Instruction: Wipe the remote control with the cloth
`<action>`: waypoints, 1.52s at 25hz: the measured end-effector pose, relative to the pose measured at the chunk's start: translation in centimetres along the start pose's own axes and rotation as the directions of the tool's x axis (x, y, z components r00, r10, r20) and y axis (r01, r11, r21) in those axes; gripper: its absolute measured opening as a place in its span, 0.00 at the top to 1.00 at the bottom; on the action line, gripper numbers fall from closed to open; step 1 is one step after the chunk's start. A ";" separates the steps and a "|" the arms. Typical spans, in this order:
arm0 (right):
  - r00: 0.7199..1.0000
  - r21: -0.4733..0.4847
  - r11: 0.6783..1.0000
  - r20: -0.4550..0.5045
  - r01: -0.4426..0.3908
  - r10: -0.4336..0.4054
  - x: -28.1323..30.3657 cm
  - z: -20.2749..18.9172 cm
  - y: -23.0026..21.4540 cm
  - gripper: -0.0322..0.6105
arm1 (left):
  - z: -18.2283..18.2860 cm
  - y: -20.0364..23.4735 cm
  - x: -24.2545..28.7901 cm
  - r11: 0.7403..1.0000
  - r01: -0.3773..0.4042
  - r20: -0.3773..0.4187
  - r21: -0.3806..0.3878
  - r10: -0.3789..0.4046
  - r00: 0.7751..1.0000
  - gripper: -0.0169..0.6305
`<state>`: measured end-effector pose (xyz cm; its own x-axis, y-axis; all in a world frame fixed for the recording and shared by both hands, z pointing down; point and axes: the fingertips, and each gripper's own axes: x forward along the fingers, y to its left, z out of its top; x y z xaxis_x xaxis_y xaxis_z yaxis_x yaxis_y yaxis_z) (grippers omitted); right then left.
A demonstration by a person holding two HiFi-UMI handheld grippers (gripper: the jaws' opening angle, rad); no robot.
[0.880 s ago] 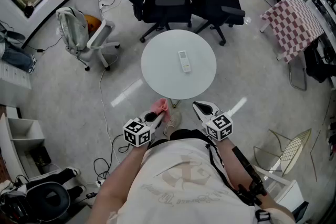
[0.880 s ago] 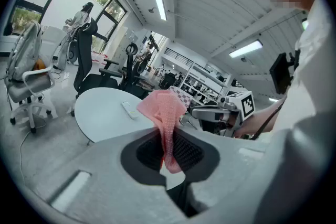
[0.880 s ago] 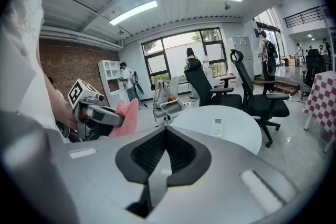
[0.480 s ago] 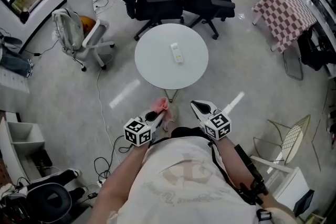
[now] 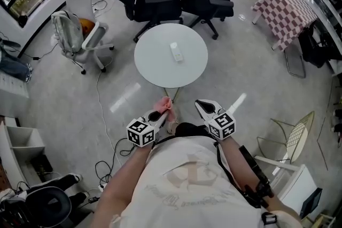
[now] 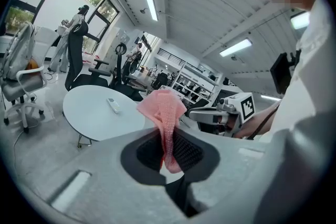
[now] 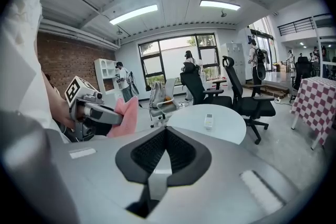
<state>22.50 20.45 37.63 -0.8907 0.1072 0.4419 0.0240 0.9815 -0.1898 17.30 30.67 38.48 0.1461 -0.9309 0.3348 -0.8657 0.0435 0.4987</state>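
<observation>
Open office, pale glossy floor. Round white table [image 5: 155, 69] stands ahead of me, well apart from both grippers. Two black office chairs [image 5: 160, 0] crowd its far rim. White chair [image 5: 88, 34] off to its left, checkered-covered table [image 5: 283, 10] far right.

Progress: by my reading, wiping has not begun. Remote control [image 5: 175, 52] lies alone near the table's middle, nothing touching it. Pink cloth [image 5: 163, 106] is already in the left gripper [image 5: 158, 115], jaws pinched on it, loose end standing past the tips. Right gripper [image 5: 202, 107] has its jaws closed together on nothing.

Left to do: get to the table, bring cloth onto the remote, rub. I judge the right gripper could steady the remote.

Room: near rim is unobstructed, with bare floor between it and me. Cables [image 5: 109, 160] trail on the floor near left, so I'd keep clear of that side. The tabletop is bare all round the remote, which gives room for strokes. A hard push could slide the remote toward the edge.
</observation>
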 end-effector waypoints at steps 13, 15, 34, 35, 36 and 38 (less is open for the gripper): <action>0.998 0.008 0.999 -0.020 -0.053 0.053 2.5 -0.4 -1.3 0.94 | -0.1 1.6 0.9 0.999 -0.044 -0.012 -0.014 0.044 0.999 0.94; 0.998 0.004 0.998 -0.028 -0.064 0.064 3.4 -0.1 -1.9 0.94 | 0.4 2.7 1.4 0.998 -0.058 -0.008 -0.024 0.058 0.998 0.94; 0.992 0.036 0.994 -0.073 -0.103 0.106 13.2 5.4 -15.2 0.94 | 8.8 12.6 12.3 0.993 -0.097 -0.060 -0.066 0.094 0.994 0.94; 0.991 0.037 0.994 -0.076 -0.107 0.109 13.6 5.6 -15.9 0.94 | 9.2 13.0 13.0 0.993 -0.100 -0.067 -0.066 0.096 0.993 0.94; 0.990 0.039 0.993 -0.078 -0.111 0.113 14.0 5.8 -16.5 0.94 | 9.6 13.4 13.6 0.992 -0.103 -0.074 -0.066 0.098 0.992 0.94; 0.989 0.041 0.992 -0.084 -0.121 0.124 15.0 6.0 -17.5 0.94 | 10.1 14.2 14.4 0.992 -0.111 -0.089 -0.066 0.105 0.990 0.94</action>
<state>6.04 3.93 42.32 -0.8397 0.2409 0.4867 0.1127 0.9540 -0.2778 2.26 14.21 42.33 0.0966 -0.8850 0.4555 -0.8430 0.1705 0.5102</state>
